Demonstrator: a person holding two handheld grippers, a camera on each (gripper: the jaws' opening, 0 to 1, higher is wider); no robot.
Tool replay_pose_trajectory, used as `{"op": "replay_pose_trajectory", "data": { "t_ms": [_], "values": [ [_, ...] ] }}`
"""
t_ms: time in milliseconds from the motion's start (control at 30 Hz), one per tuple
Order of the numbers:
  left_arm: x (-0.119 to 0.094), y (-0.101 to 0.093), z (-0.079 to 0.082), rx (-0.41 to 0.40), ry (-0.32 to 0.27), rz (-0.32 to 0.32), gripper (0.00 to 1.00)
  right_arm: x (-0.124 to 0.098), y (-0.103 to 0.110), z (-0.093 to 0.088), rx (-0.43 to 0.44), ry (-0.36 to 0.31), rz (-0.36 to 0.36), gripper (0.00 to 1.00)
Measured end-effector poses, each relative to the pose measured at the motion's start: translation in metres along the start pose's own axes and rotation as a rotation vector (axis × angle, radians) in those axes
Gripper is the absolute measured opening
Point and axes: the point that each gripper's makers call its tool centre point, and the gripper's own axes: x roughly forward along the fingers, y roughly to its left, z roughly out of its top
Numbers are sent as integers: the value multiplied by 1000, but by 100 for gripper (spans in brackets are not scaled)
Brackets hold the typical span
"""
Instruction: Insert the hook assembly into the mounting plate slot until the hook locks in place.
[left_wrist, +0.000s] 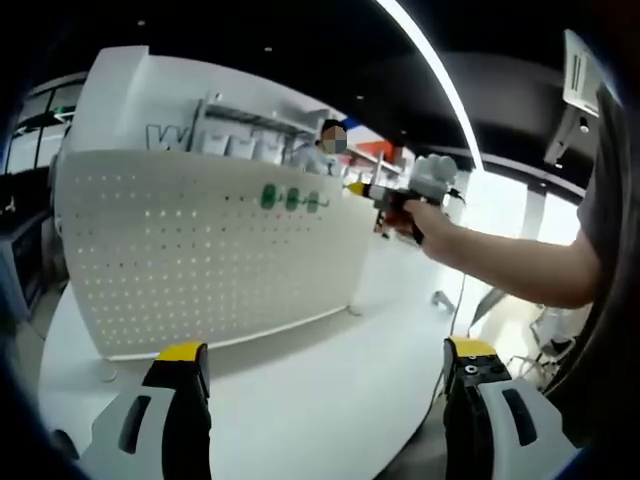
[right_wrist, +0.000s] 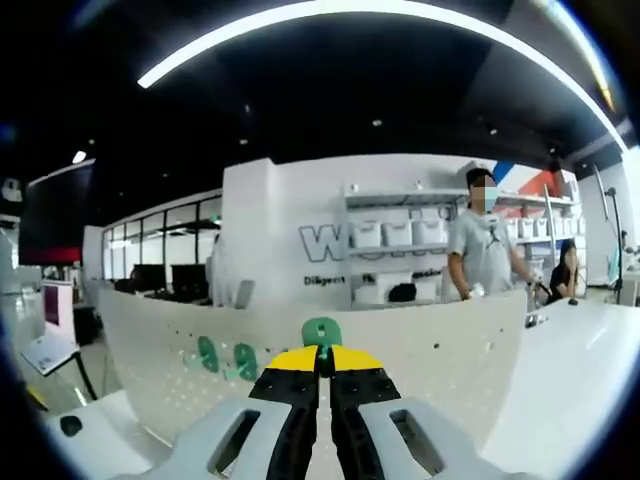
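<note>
Hook (right_wrist: 321, 333) pinched in right gripper (right_wrist: 320, 372) above pegboard (left_wrist: 200, 250); left gripper (left_wrist: 325, 362) jaws wide, empty.

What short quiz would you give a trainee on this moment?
1. True or false: the left gripper has its fingers apart and holds nothing.
2. In the left gripper view, how many green plastic hooks sit on the white perforated pegboard? A) one B) three C) five
3. Fill in: the right gripper is shut on a green ____.
Key: 1 true; 2 B; 3 hook.
</note>
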Motion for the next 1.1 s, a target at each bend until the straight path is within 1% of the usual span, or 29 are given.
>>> {"op": "replay_pose_trajectory", "data": {
  "t_ms": [67, 267, 367, 467, 533, 667, 800, 967, 1033, 1100],
  "values": [
    [-1, 2, 1, 5, -1, 8, 99, 8, -4, 0, -10, -2, 1, 1],
    [-3, 7, 0, 3, 2, 26, 99, 25, -16, -18, -23, 15, -15, 1],
    [-3, 8, -2, 0, 5, 31, 98, 26, -19, -26, -49, 24, -34, 1],
    [-1, 8, -5, -5, 14, 26, 98, 30, -23, -33, -33, 30, -44, 1],
    [-1, 9, -5, -7, 13, 28, 98, 30, -24, -33, 0, 18, -47, 1],
    [-1, 11, -5, -15, 7, 34, 98, 29, -24, -35, 7, 12, -59, 1],
    [-1, 14, -8, -14, 18, 37, 97, 28, -23, -43, 27, 22, -64, 1],
    [-1, 16, -8, -18, 15, 37, 97, 31, -24, -51, 11, 45, -61, 1],
    [-1, 16, -7, -16, 15, 34, 97, 30, -23, -49, 22, 38, -65, 1],
    [-1, 16, -7, -16, 15, 34, 97, 32, -23, -51, 10, 52, -73, 1]
  ]
}}
